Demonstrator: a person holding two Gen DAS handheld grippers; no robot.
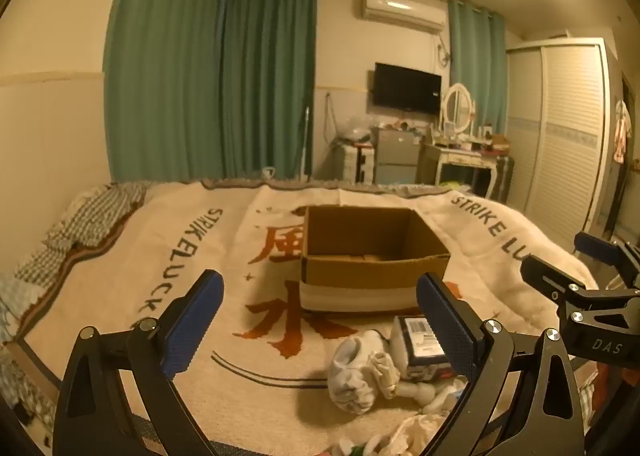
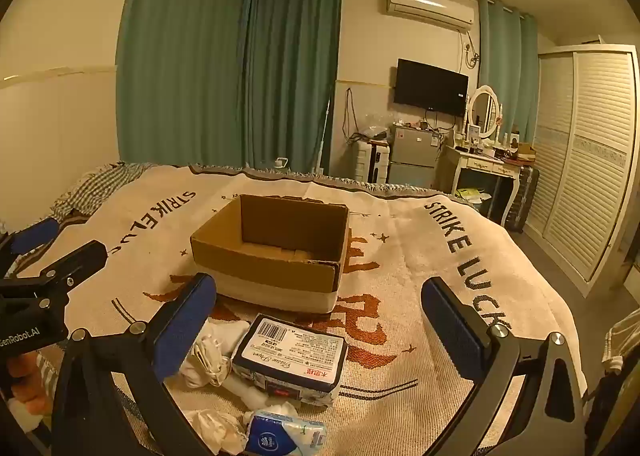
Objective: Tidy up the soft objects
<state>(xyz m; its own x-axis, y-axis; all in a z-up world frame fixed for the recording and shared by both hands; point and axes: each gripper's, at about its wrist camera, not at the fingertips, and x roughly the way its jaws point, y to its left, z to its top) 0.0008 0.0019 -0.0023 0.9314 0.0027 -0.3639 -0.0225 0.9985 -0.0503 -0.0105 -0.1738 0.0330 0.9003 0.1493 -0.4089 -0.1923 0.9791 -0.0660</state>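
An open cardboard box (image 1: 372, 256) (image 2: 276, 252) stands on the bed blanket (image 1: 224, 376), and it looks empty. In front of it lie a tissue pack with a barcode label (image 1: 418, 348) (image 2: 290, 360), a bundle of white socks or cloth (image 1: 360, 368) (image 2: 208, 356), a small blue tissue packet (image 2: 280, 436) and crumpled white cloth (image 2: 212, 430). My left gripper (image 1: 320, 320) is open and empty above the near blanket, left of the pile. My right gripper (image 2: 320, 324) is open and empty above the tissue pack. Each gripper shows at the edge of the other's view.
The cream blanket (image 2: 420, 336) with red characters and "STRIKE LUCK" lettering covers the bed. A checked pillow (image 1: 92, 215) lies at the far left. Green curtains (image 1: 208, 75), a TV (image 1: 406, 87), a dresser with mirror (image 1: 460, 151) and a white wardrobe (image 1: 560, 127) stand beyond the bed.
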